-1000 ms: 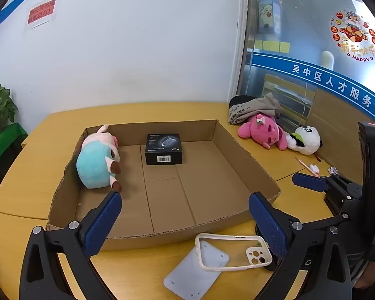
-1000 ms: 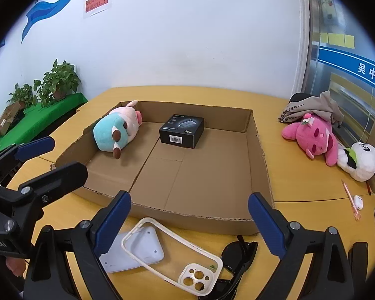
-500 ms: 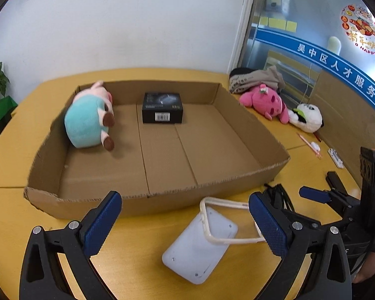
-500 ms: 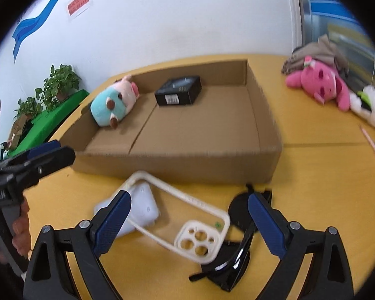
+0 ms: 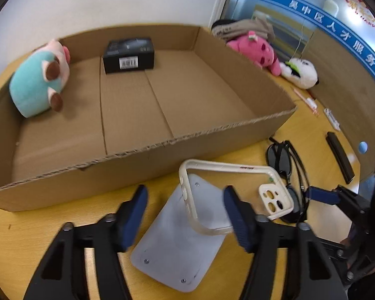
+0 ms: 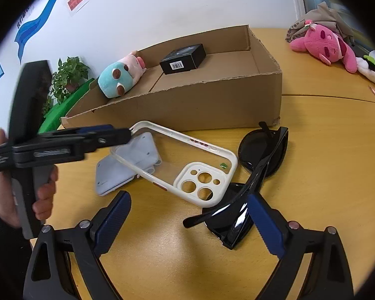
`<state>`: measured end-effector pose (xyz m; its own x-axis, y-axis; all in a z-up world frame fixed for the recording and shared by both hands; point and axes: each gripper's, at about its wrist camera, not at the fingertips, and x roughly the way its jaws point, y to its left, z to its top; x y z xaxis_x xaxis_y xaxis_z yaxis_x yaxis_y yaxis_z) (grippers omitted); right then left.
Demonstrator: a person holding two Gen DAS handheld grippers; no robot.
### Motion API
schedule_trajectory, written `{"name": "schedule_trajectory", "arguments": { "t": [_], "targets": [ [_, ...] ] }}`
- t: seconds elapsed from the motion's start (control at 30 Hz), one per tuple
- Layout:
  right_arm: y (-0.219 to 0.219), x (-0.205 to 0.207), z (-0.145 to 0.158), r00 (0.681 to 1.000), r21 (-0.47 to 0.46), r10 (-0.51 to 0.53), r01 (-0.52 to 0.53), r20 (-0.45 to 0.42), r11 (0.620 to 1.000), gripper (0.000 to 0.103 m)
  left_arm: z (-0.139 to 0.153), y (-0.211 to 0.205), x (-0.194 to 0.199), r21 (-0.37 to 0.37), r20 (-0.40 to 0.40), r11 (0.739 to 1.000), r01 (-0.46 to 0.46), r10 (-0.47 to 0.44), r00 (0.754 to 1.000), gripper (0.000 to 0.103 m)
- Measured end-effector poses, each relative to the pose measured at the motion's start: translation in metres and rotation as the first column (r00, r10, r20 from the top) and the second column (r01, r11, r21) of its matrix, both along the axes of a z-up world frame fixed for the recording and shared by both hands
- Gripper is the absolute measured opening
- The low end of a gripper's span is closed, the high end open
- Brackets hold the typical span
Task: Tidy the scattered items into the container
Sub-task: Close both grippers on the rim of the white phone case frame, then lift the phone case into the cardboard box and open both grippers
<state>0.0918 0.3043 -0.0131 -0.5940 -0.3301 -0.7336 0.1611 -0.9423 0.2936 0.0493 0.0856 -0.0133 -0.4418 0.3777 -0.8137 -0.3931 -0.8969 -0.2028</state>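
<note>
A cardboard box [image 5: 147, 150] [image 6: 212, 100] holds a teal plush [image 5: 37, 82] [image 6: 117, 80] and a black carton [image 5: 128, 55] [image 6: 183, 58]. In front of it a white phone case [image 5: 232, 190] [image 6: 187, 167] leans on a grey pad [image 5: 182, 245] [image 6: 122, 167], beside black sunglasses [image 5: 285, 175] [image 6: 257, 172]. My left gripper [image 5: 185, 215] [image 6: 112, 135] is open with its fingers on both sides of the case's near end. My right gripper [image 6: 187, 222] [image 5: 322, 197] is open, low over the case's camera end and the sunglasses.
A pink plush [image 5: 257, 47] [image 6: 325, 45] and a panda plush [image 5: 300, 72] lie right of the box, with grey cloth [image 6: 322, 17] behind. Pens [image 5: 310, 102] and a black bar [image 5: 340, 157] lie at the table's right edge. A green plant [image 6: 67, 77] stands at left.
Both grippers have dropped toward the table and come close to the phone case. The left gripper's fingers have narrowed around the case's end.
</note>
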Motion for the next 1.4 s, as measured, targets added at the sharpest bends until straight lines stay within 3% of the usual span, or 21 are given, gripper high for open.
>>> {"name": "schedule_trajectory", "arguments": {
  "t": [0.07, 0.13, 0.2, 0.23, 0.27, 0.47, 0.83, 0.9, 1.03, 1.1, 1.2, 1.4],
  "targets": [
    [0.000, 0.001, 0.002, 1.000, 0.005, 0.000, 0.000, -0.007, 1.000, 0.094, -0.007, 0.001, -0.005, 0.022, 0.035, 1.000, 0.011, -0.011, 0.999, 0.042],
    [0.001, 0.001, 0.003, 1.000, -0.004, -0.003, 0.003, -0.013, 1.000, 0.094, -0.007, 0.001, -0.005, 0.025, 0.036, 1.000, 0.015, -0.016, 0.999, 0.037],
    [0.002, 0.002, 0.004, 1.000, -0.005, -0.001, 0.001, -0.018, 1.000, 0.094, -0.004, 0.000, -0.005, 0.012, 0.026, 1.000, 0.010, -0.010, 1.000, 0.024],
    [0.001, 0.002, 0.005, 1.000, -0.001, 0.001, -0.001, -0.019, 1.000, 0.094, -0.002, -0.002, -0.006, 0.015, 0.024, 1.000, 0.005, -0.005, 1.000, 0.009],
    [0.000, 0.002, 0.005, 1.000, 0.001, 0.004, -0.004, -0.018, 1.000, 0.094, -0.002, -0.005, -0.006, 0.025, 0.034, 1.000, 0.001, -0.002, 0.999, 0.007],
    [-0.006, 0.000, 0.009, 1.000, 0.000, 0.015, -0.015, -0.027, 1.000, 0.094, -0.003, -0.023, -0.003, 0.038, 0.045, 0.999, -0.027, 0.025, 0.999, 0.006],
    [-0.038, -0.004, 0.028, 0.995, -0.010, 0.075, -0.076, -0.072, 0.997, 0.089, -0.004, -0.082, 0.020, 0.057, 0.044, 0.983, -0.173, 0.171, 0.984, 0.005],
    [-0.051, -0.011, 0.027, 0.993, 0.003, 0.095, -0.095, -0.063, 0.995, 0.083, -0.006, -0.087, 0.025, 0.067, 0.048, 0.980, -0.186, 0.184, 0.982, 0.005],
    [-0.072, -0.025, 0.014, 0.993, 0.046, 0.122, -0.122, 0.001, 0.991, 0.050, -0.008, -0.093, 0.031, 0.072, 0.048, 0.976, -0.206, 0.203, 0.978, 0.005],
    [-0.075, -0.027, 0.007, 0.995, 0.065, 0.100, -0.101, 0.029, 0.993, 0.041, -0.009, -0.098, 0.034, 0.075, 0.047, 0.973, -0.217, 0.214, 0.976, 0.005],
    [-0.074, -0.028, 0.000, 0.995, 0.076, 0.084, -0.088, 0.058, 0.993, 0.018, -0.011, -0.104, 0.039, 0.089, 0.048, 0.970, -0.225, 0.221, 0.974, 0.005],
    [-0.073, -0.027, -0.001, 0.995, 0.079, 0.073, -0.078, 0.065, 0.994, 0.013, -0.005, -0.103, 0.044, 0.085, 0.022, 0.972, -0.218, 0.217, 0.976, 0.005]
  ]
}}
